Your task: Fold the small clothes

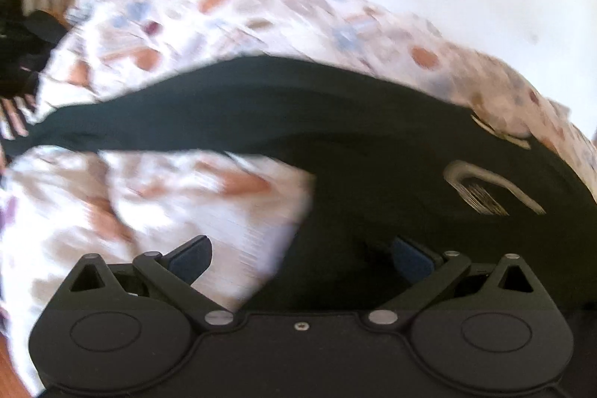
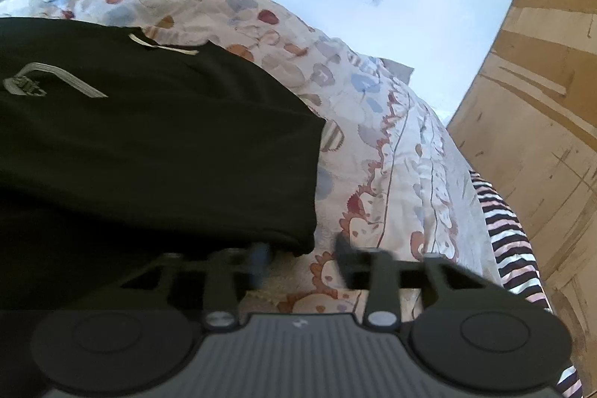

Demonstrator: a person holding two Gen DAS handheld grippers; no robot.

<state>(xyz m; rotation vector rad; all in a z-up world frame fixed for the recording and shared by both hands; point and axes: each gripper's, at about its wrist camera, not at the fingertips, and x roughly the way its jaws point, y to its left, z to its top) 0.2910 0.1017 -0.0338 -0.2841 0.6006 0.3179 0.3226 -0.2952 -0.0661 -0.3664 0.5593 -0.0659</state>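
Both grippers sit low over the floral bedspread (image 2: 373, 107): left gripper (image 1: 300, 258) spread wide, right gripper (image 2: 300, 258) parted, seemingly empty though blurred. On that bedspread lies the dark garment (image 1: 335, 122), its hem beside the right fingers.

Both grippers spread, nothing between their fingers

The left gripper (image 1: 300, 258) has its fingers (image 1: 190, 258) splayed wide, blue pads facing inward across a broad gap. The right gripper (image 2: 300, 254) is also parted, though more narrowly; its fingers (image 2: 345, 258) are blurred, and its linkage bars stand nearly upright in the right wrist view.
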